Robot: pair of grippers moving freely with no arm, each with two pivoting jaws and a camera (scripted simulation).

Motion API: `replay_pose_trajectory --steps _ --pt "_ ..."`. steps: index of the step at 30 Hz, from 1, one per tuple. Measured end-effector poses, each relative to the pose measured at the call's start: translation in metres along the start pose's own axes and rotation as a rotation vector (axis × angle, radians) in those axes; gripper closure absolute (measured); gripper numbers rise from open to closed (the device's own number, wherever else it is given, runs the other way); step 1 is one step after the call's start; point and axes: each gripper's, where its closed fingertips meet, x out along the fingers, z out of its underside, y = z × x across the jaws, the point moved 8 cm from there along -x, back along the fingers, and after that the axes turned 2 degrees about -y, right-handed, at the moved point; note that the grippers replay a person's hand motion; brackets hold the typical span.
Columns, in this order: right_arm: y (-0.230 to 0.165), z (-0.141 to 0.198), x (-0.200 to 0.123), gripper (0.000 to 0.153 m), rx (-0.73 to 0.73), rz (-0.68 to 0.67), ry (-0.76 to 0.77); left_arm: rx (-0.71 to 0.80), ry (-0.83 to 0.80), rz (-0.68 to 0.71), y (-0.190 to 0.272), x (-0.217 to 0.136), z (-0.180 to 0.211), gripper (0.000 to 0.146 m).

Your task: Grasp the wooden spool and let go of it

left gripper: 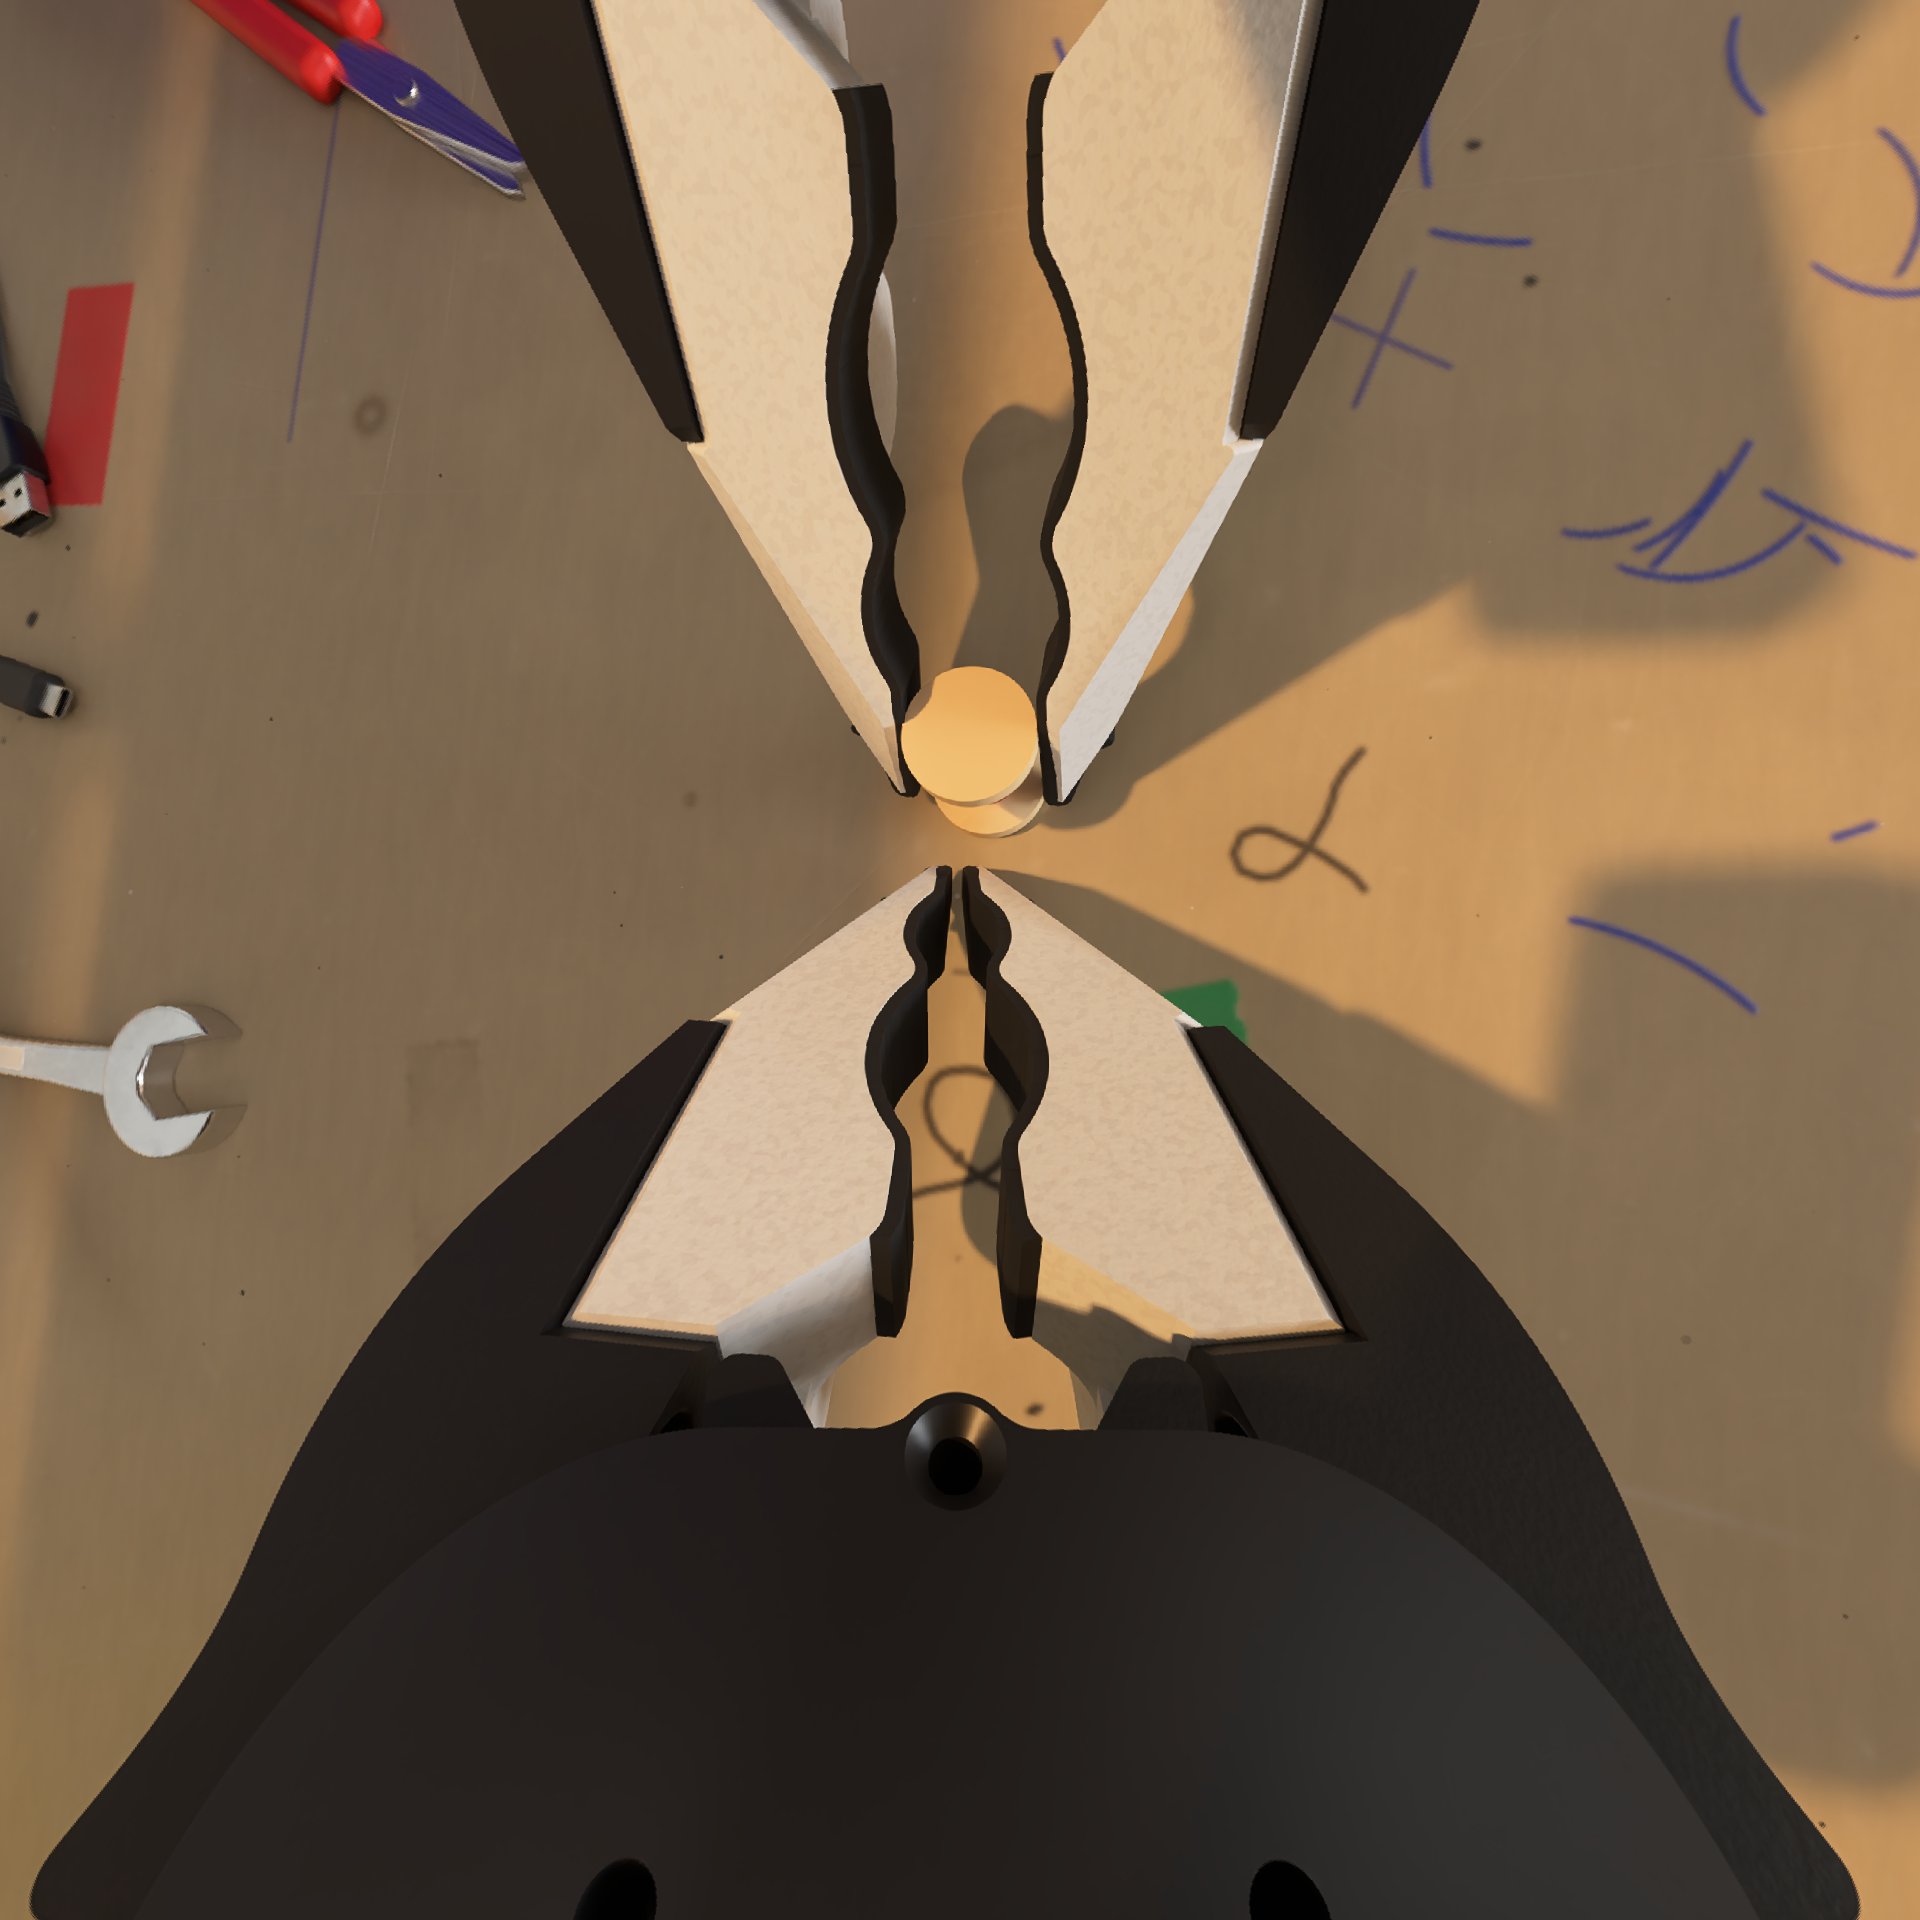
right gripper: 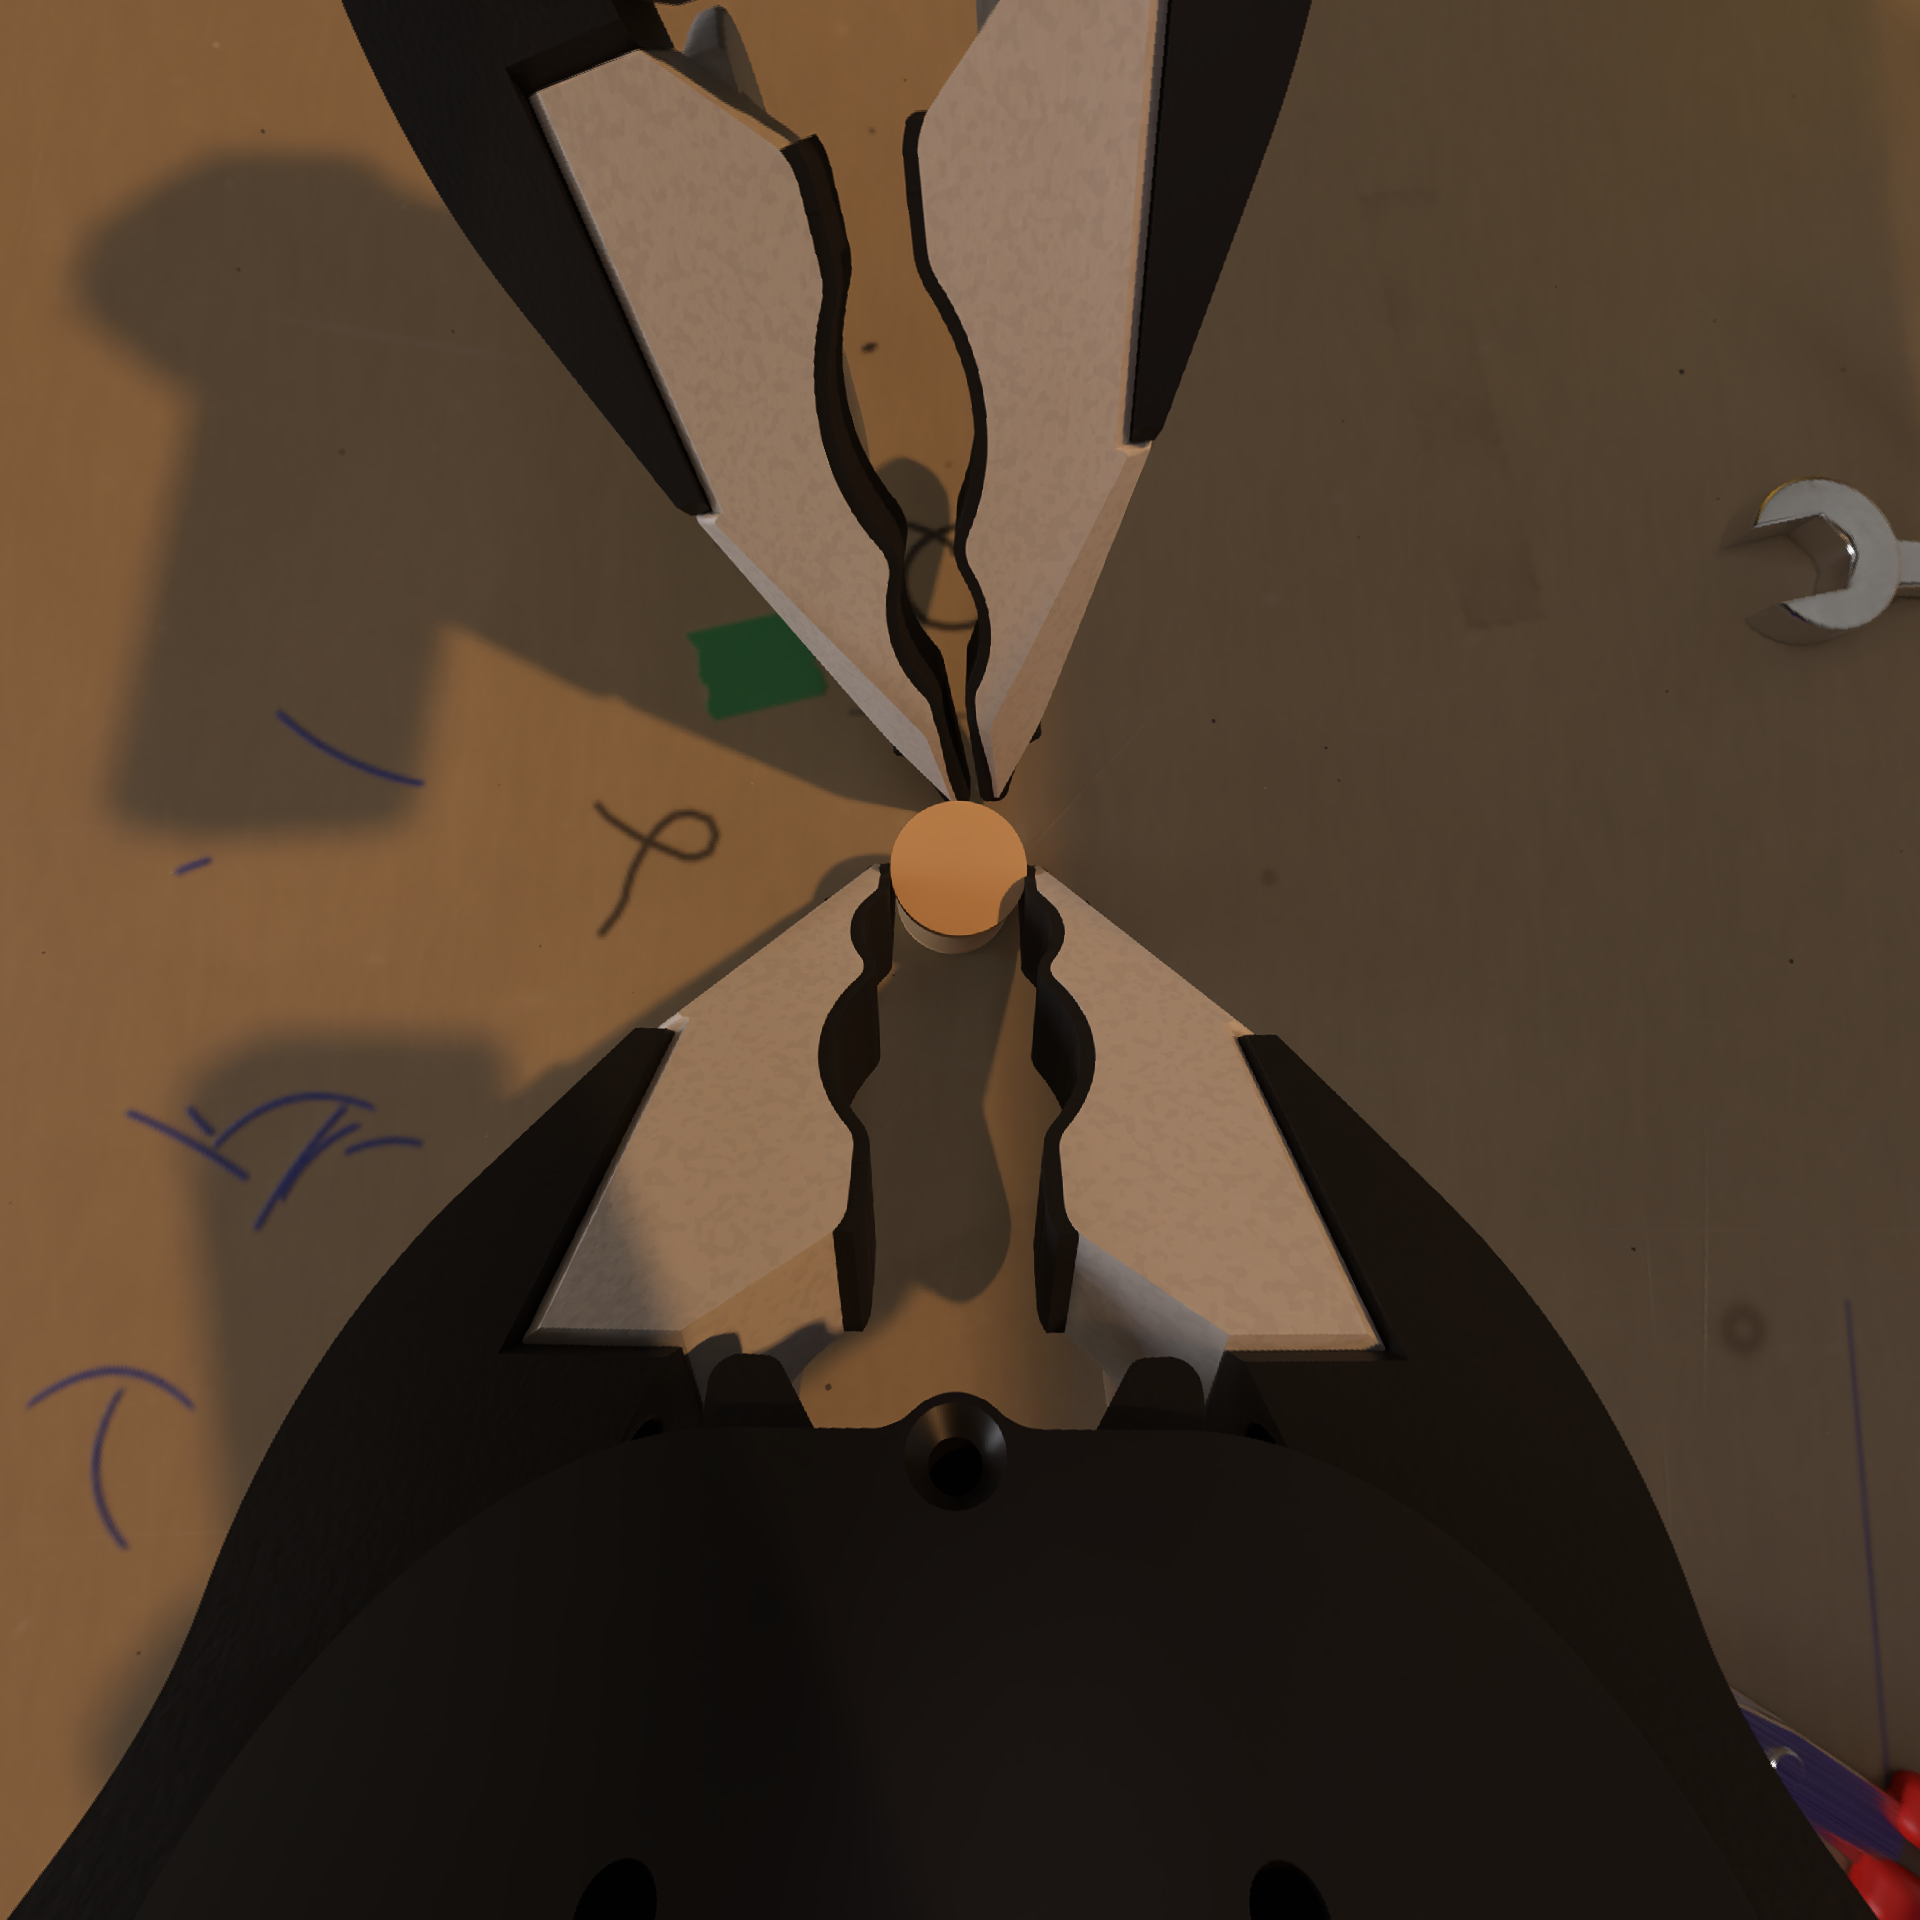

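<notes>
The wooden spool (left gripper: 969, 736) stands upright on the brown table, its round top facing me. In the right wrist view the spool (right gripper: 958, 868) sits between my right gripper's tips (right gripper: 958, 885), which close on its sides. In the left wrist view that right gripper (left gripper: 974, 774) reaches in from the top. My left gripper (left gripper: 957, 875) is shut and empty, its tips just short of the spool. It comes in from the top of the right wrist view (right gripper: 971, 788), tips almost touching the spool's far side.
A silver wrench (left gripper: 156, 1081) lies at left and shows in the right wrist view (right gripper: 1834, 556). Red-handled scissors (left gripper: 416, 99), red tape (left gripper: 88, 395) and USB plugs (left gripper: 26, 499) lie at far left. Green tape (right gripper: 758, 665) and pen scribbles mark the table.
</notes>
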Motion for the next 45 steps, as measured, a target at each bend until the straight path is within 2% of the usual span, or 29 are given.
replay_pose_trajectory --steps 45 --pt "-0.0014 0.0051 -0.0034 0.129 0.033 0.052 0.01 0.002 0.047 0.036 -0.0025 0.002 0.0007 0.144"
